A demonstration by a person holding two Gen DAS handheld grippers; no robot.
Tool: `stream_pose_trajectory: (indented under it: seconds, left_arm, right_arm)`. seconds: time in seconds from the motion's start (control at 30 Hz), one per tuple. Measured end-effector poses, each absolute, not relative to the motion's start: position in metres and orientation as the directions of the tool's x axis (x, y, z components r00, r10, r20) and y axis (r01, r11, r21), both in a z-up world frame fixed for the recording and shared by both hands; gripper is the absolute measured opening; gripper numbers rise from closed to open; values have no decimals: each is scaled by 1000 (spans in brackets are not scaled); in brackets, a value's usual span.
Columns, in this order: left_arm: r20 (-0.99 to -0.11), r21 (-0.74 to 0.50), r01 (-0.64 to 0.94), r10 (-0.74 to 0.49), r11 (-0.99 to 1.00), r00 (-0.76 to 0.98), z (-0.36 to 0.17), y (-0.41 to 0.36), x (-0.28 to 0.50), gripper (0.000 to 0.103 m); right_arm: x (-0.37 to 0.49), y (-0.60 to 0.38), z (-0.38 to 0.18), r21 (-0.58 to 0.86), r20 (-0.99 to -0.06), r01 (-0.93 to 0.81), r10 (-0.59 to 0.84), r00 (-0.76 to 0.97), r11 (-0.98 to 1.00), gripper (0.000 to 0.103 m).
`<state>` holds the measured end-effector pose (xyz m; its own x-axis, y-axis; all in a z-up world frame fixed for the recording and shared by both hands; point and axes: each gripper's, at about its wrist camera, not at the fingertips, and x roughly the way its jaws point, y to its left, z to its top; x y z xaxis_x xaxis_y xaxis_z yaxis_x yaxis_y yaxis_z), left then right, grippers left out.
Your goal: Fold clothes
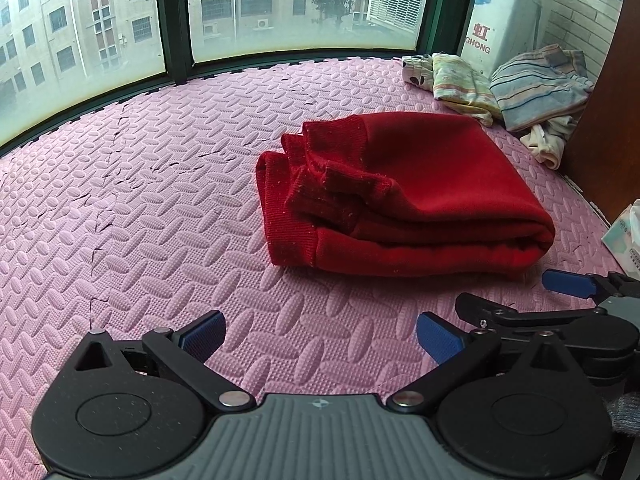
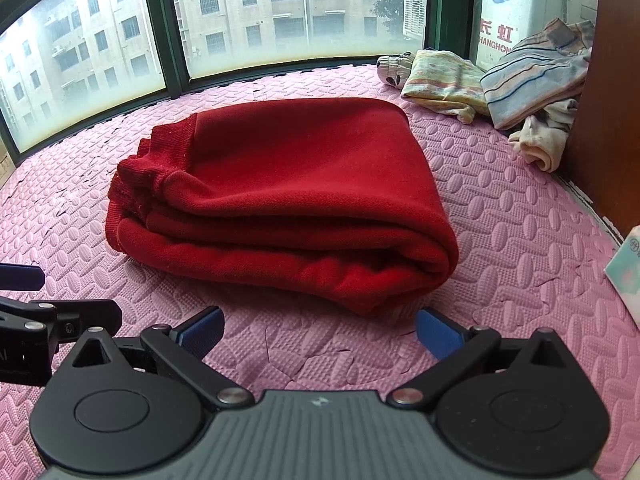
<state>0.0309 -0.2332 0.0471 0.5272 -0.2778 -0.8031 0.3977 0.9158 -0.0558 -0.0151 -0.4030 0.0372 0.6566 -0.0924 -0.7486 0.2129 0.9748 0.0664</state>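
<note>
Item 1: left gripper (image 1: pixel 320 336). Blue-padded fingers spread wide apart with nothing between them, held low over the pink foam mat (image 1: pixel 140 208). In the right wrist view part of it shows at the left edge (image 2: pixel 24 280), beside the right gripper.

Item 2: right gripper (image 2: pixel 320 332). Fingers likewise spread wide and empty, over the mat (image 2: pixel 520 240). In the left wrist view it appears at the right edge (image 1: pixel 568 284), just beside the left gripper.

Item 3: red garment (image 1: pixel 408 196), a thick knit piece folded into a compact stack of several layers, lying flat on the mat. It sits ahead of the left gripper and off to its right, apart from both pads. From the right gripper it lies directly ahead (image 2: pixel 288 192), its nearest folded corner close in front of the right-hand pad; whether they touch cannot be told. Ribbed cuffs and hem bunch at the stack's left end.

Item 4: pile of other clothes (image 1: pixel 500 88), far ahead and to the right of both grippers, against the window corner: a striped piece (image 2: pixel 532 76), a pale floral piece (image 2: pixel 444 76), a cream piece (image 2: pixel 544 140) and a spotted one (image 2: pixel 394 68), loosely heaped.

Item 5: tissue pack (image 1: pixel 626 236), at the right edge beside a brown wooden panel (image 1: pixel 608 100).

Item 6: green-framed windows (image 1: pixel 172 20), beyond the mat, facing apartment blocks.
</note>
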Motion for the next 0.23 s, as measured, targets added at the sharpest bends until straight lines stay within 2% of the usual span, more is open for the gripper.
stream_pose_trajectory:
  seconds: [0.23]
  left_arm:
    - [-801,-40,391,-263,919,538,47,-237,23,103]
  right_arm:
    - [-18,-406,37,92,-744,207,-71,665,974,103]
